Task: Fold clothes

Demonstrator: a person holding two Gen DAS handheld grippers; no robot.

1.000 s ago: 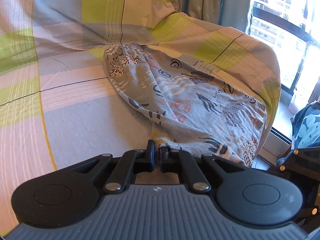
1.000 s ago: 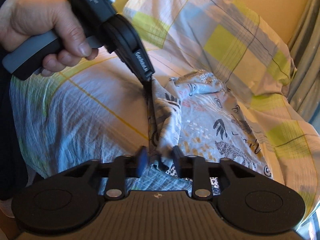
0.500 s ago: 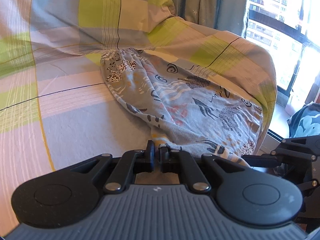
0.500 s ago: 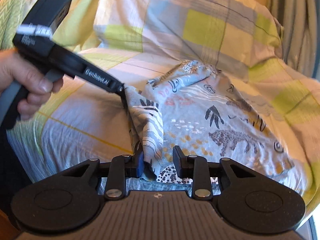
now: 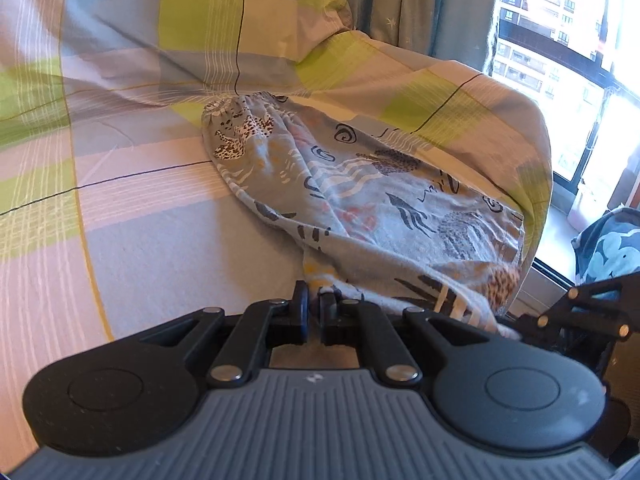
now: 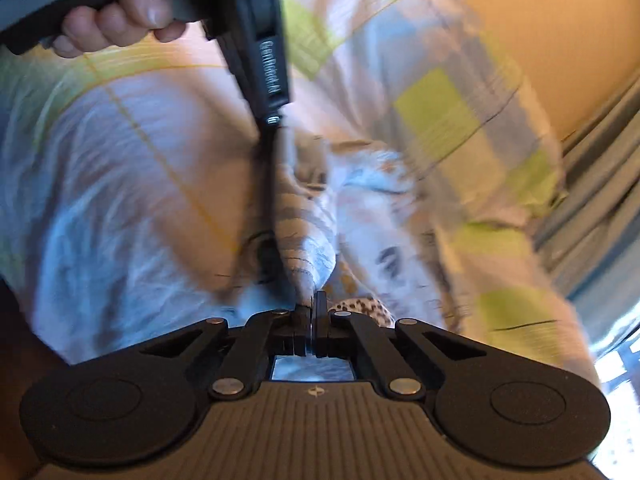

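Left wrist view: a bed (image 5: 160,240) fills most of the picture, covered in a checked sheet of pale pink, grey-blue and lime green squares with thin dark and yellow lines. A bulky pillow or duvet (image 5: 200,28) in the same check is heaped at the far side. Behind it hang grey-green curtains (image 5: 420,4), and to the right a window (image 5: 568,52) shows sunlit apartment blocks. The garment (image 5: 380,208), grey-blue with printed animals, swirls and stripes, lies stretched on the bed from a gathered end near the pillow down to the near edge. The left tongs (image 5: 313,308) are closed to a narrow gap, pinching the garment's near corner. At lower right, part of the right tongs (image 5: 580,312) shows at the garment's other near corner, and beyond it a blue patterned cloth (image 5: 612,248) sits by the window.

Right wrist view: this picture is blurred by motion. The same checked bed (image 6: 120,200) lies below, with an orange-tan wall (image 6: 540,32) and the curtains (image 6: 600,200) to the right. The right tongs (image 6: 311,320) are pressed nearly together on a fold of the garment (image 6: 312,248), which rises from them in a ridge. A hand (image 6: 120,12) at upper left grips the grey handle of the left tongs (image 6: 276,272), whose black body carries white lettering too smeared to read in full; its tips meet the garment just beside the right tongs.
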